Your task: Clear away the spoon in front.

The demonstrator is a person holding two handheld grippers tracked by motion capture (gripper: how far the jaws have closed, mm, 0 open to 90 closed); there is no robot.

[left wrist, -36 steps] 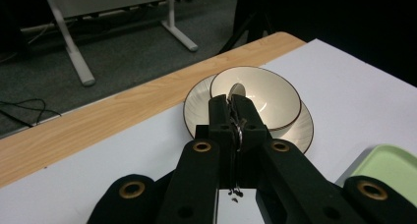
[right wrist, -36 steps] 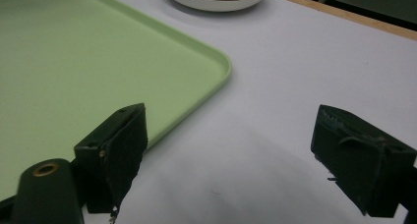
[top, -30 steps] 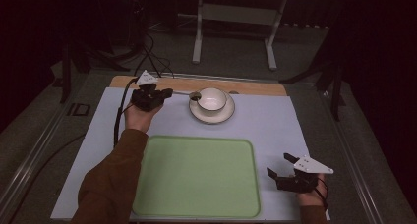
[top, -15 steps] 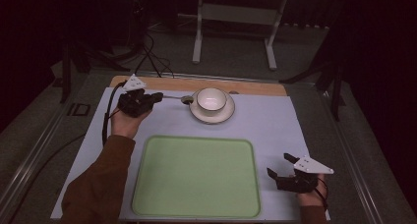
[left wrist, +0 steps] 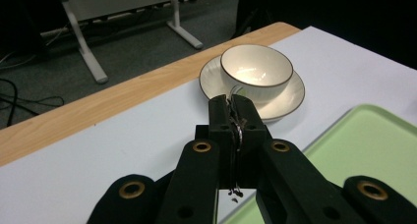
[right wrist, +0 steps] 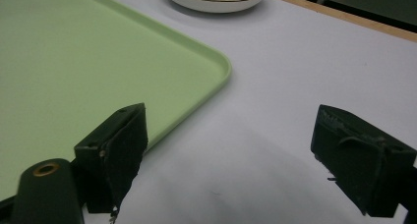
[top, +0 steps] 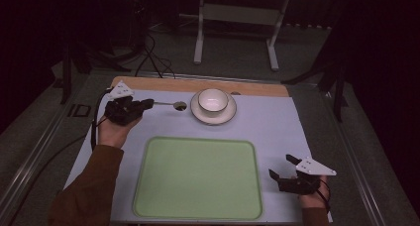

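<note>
Plainly, the left gripper [top: 148, 104] sits in the upper left of the high view with its fingers clamped on the thin handle of a spoon [top: 171, 105], whose bowl hangs just left of the saucer [top: 197, 116], apart from it as far as that view shows. In the left gripper view the black pads meet on a sliver of metal [left wrist: 238, 128], and the cup [left wrist: 256, 69] on its saucer stands straight ahead, close beyond the tips.

The risk lies in that narrow hold. The handle is slim and smooth and is gripped near its end, so the spoon could pivot or slip between the pads if the hand turns quickly, and the bowl end might then drop onto the white desk covering [top: 267, 124] or knock the rim of the saucer. A swing toward the cup could also tip it, since it only rests loose in the saucer.

The right gripper [top: 285, 167] rests at the lower right of the high view, fingers wide apart and holding nothing, just beside the right edge of the green tray [top: 198, 179]. Its own view shows the tray corner [right wrist: 216, 62] near the left pad; a careless sweep there might nudge the tray across the desk.
</note>
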